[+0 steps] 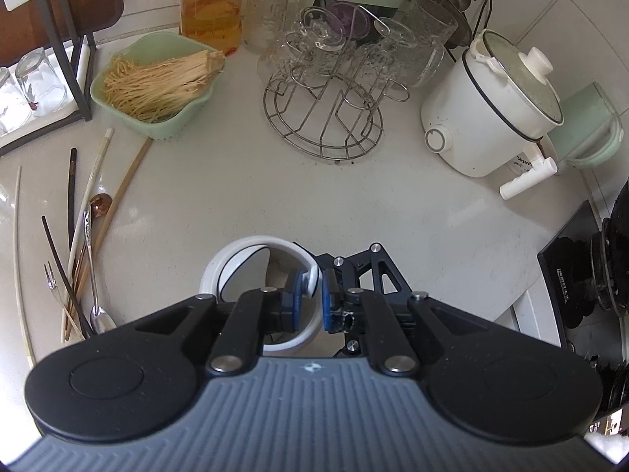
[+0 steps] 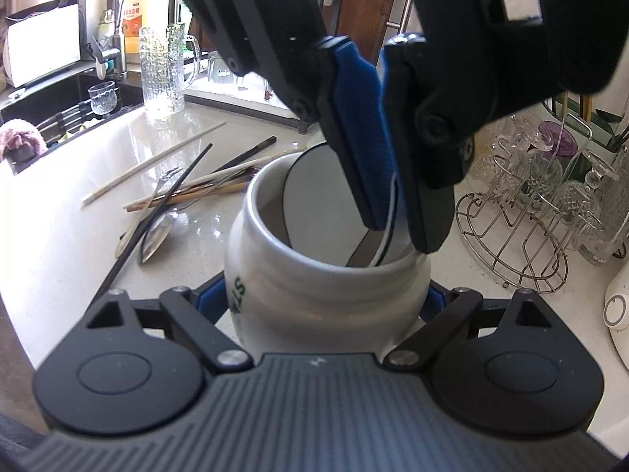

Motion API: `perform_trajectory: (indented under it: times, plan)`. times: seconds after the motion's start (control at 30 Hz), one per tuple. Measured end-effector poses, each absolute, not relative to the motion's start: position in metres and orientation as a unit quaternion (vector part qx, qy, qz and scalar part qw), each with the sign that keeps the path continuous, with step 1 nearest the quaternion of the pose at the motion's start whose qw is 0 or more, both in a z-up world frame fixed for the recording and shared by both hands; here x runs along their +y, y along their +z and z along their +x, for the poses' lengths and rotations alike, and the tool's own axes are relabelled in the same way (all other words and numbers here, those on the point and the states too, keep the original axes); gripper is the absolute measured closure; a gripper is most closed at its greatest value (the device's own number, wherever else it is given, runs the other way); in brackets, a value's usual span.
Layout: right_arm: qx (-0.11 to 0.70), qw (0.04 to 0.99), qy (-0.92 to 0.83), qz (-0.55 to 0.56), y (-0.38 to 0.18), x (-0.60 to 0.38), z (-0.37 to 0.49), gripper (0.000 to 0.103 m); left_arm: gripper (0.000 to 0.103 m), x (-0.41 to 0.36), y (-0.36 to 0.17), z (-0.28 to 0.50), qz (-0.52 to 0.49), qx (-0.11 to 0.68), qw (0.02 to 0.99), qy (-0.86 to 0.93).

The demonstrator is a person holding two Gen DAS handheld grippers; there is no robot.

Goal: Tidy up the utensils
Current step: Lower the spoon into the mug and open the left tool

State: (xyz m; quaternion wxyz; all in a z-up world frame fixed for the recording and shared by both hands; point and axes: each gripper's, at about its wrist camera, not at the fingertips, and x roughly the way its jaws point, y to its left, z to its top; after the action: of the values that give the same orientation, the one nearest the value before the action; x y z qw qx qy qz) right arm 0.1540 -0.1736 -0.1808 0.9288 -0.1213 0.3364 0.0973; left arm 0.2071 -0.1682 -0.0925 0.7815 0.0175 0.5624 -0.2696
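A white ceramic jar (image 2: 283,271) with green lettering stands on the pale counter. My right gripper (image 2: 320,303) is shut on its body, one blue pad (image 2: 208,299) on each side. From above, my left gripper (image 2: 397,232) reaches into the jar's mouth, shut on the thin white edge of a flat grey utensil with a dark rim (image 2: 314,192) that leans inside the jar. In the left wrist view the left gripper (image 1: 312,295) sits over the jar's rim (image 1: 210,275). Loose chopsticks, a fork and a spoon (image 1: 78,255) lie in a pile (image 2: 188,192) left of the jar.
A wire rack of glasses (image 1: 326,118) stands behind the jar, a white electric pot (image 1: 491,110) to its right. A green basket of enoki mushrooms (image 1: 157,78) and a red-lidded jar (image 1: 212,4) are at the back left. A sink (image 2: 59,110) and a glass pitcher (image 2: 161,70) lie further left.
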Motion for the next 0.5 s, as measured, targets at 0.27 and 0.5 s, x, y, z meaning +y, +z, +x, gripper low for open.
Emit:
perform_trajectory:
  times: [0.27, 0.5]
  plan:
    - [0.335, 0.929, 0.096, -0.121, -0.181, -0.175, 0.153, 0.008, 0.079, -0.152, -0.079, 0.203, -0.011, 0.543, 0.801, -0.252]
    - [0.339, 0.929, 0.092, -0.119, -0.179, -0.174, 0.155, 0.008, 0.077, -0.127, -0.055, 0.190, -0.036, 0.505, 0.831, -0.233]
